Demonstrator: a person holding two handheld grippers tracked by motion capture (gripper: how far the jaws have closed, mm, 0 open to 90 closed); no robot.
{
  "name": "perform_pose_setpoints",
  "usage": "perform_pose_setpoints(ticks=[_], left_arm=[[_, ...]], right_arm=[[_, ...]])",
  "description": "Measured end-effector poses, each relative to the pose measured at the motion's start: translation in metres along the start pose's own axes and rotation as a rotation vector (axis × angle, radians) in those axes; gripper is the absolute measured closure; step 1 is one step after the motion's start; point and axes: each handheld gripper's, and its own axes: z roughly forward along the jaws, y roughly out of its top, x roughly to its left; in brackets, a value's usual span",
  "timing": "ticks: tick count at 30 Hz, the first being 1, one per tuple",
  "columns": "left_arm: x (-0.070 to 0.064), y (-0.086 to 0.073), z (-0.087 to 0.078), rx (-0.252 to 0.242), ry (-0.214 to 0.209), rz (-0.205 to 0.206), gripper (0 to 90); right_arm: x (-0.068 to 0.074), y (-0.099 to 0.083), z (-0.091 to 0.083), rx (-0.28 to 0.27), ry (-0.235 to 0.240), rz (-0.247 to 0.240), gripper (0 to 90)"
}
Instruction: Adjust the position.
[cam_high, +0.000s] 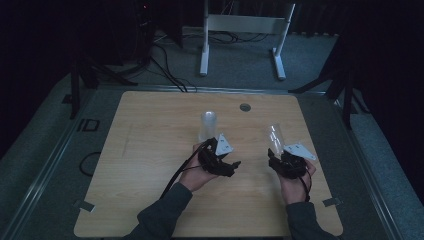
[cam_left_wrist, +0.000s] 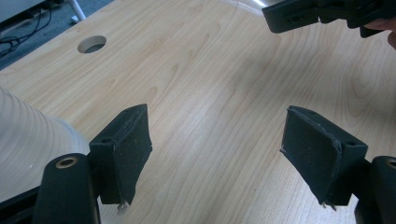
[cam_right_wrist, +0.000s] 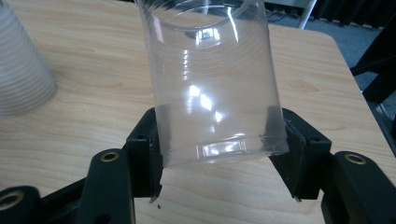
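Note:
A single clear plastic cup (cam_right_wrist: 215, 84) is held by its lower end between the jaws of my right gripper (cam_right_wrist: 219, 144), which is shut on it. In the high view that cup (cam_high: 274, 136) tilts up off the table at the right, above my right gripper (cam_high: 276, 155). A ribbed, frosted stack of cups (cam_high: 208, 125) stands upside down mid-table and appears at the left in both gripper views (cam_right_wrist: 21, 70) (cam_left_wrist: 28, 140). My left gripper (cam_left_wrist: 217, 135) is open with bare wood between its pads. It sits just right of the stack, near the table (cam_high: 229, 166).
The wooden table (cam_high: 150, 150) has a round cable hole (cam_high: 244, 107) near its far edge, which the left gripper view (cam_left_wrist: 92, 44) also catches. A white frame (cam_high: 240, 30) and cables lie on the floor beyond. Dark stands flank the table.

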Motion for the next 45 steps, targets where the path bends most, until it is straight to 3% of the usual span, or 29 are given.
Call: perform_pose_setpoints(ticks=[5,23,40,45], left_arm=[[-0.001,0.001,0.0,-0.002,0.006,-0.001,24.0],[-0.001,0.005,0.002,-0.019,-0.002,-0.029,24.0],[-0.002,0.014,0.005,-0.045,-0.021,-0.054,24.0],[-0.001,0.017,0.007,-0.058,-0.037,-0.08,24.0]], right_arm=[[0.001,-0.001,0.001,-0.003,0.014,0.0,40.6],[-0.001,-0.003,-0.008,-0.106,0.014,0.022,40.9],[-0.004,-0.002,-0.017,-0.176,-0.027,0.024,41.1],[-0.003,-0.002,-0.017,-0.181,-0.027,0.022,41.1]])
